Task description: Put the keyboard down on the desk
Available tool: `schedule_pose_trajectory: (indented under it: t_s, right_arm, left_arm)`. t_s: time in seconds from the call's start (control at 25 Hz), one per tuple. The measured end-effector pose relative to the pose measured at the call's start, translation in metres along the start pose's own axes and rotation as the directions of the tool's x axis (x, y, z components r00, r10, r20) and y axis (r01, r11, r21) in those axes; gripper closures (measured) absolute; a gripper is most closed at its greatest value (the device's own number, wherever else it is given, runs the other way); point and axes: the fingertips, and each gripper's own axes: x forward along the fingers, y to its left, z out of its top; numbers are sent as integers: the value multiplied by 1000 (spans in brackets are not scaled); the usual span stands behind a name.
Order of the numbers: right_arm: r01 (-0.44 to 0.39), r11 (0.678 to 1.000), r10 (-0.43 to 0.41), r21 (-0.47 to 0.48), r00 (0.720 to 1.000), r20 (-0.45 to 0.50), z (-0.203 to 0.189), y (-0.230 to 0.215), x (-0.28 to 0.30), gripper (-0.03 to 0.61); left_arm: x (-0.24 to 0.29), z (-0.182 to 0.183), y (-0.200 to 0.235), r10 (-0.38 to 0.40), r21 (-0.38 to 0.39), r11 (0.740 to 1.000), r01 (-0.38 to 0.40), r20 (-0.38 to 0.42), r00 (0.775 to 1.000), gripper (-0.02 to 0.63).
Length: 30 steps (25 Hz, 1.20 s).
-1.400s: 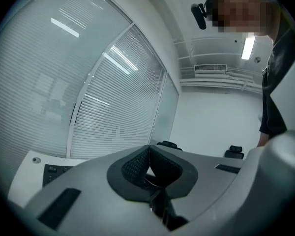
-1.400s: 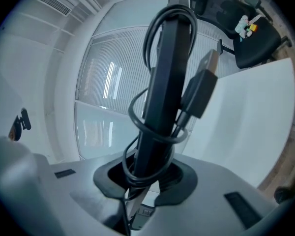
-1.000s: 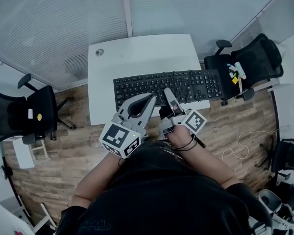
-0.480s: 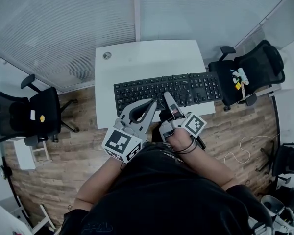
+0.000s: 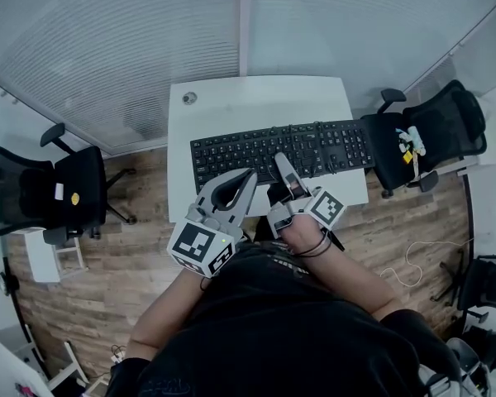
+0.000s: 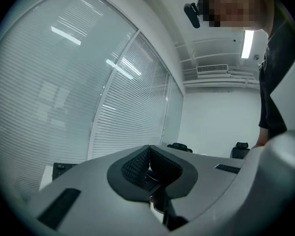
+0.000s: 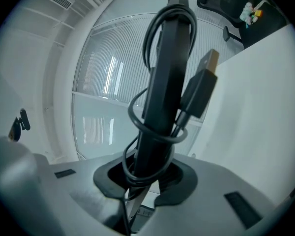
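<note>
In the head view a black keyboard (image 5: 283, 150) hangs lengthwise above the white desk (image 5: 256, 102). My right gripper (image 5: 282, 162) is shut on the middle of its near edge. In the right gripper view the keyboard (image 7: 166, 68) stands edge-on between the pads, its cable (image 7: 136, 116) is looped round it, and the USB plug (image 7: 205, 82) sticks out. My left gripper (image 5: 251, 174) sits just left of the right one at the keyboard's near edge. In its own view the left gripper (image 6: 147, 150) has its pads touching, with nothing between them.
A round cable grommet (image 5: 189, 98) sits in the desk's far left corner. Black office chairs stand on the wood floor, one to the left (image 5: 45, 193) and one to the right (image 5: 434, 126). Slatted blinds (image 5: 132, 40) line the wall behind the desk.
Both grippers and the keyboard have moved further in over the desk. The right gripper's hold is the same and the left stays shut.
</note>
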Motion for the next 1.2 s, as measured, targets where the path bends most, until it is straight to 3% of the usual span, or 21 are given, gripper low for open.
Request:
schedule_pose_trajectory:
  t_s: [0.56, 0.92, 1.2]
  right_arm:
    - [19, 1000, -19, 24, 1000, -25, 15, -22, 31, 482]
    - [-23, 999, 24, 36, 999, -22, 33, -46, 63, 482]
    - [0, 1000, 0, -6, 1000, -28, 47, -79, 73, 477]
  left_arm:
    - [19, -3, 32, 44, -19, 999, -44, -15, 999, 595]
    - [56, -26, 63, 54, -35, 998, -57, -76, 996, 595]
    - [80, -42, 80, 58, -39, 997, -62, -111, 992, 595]
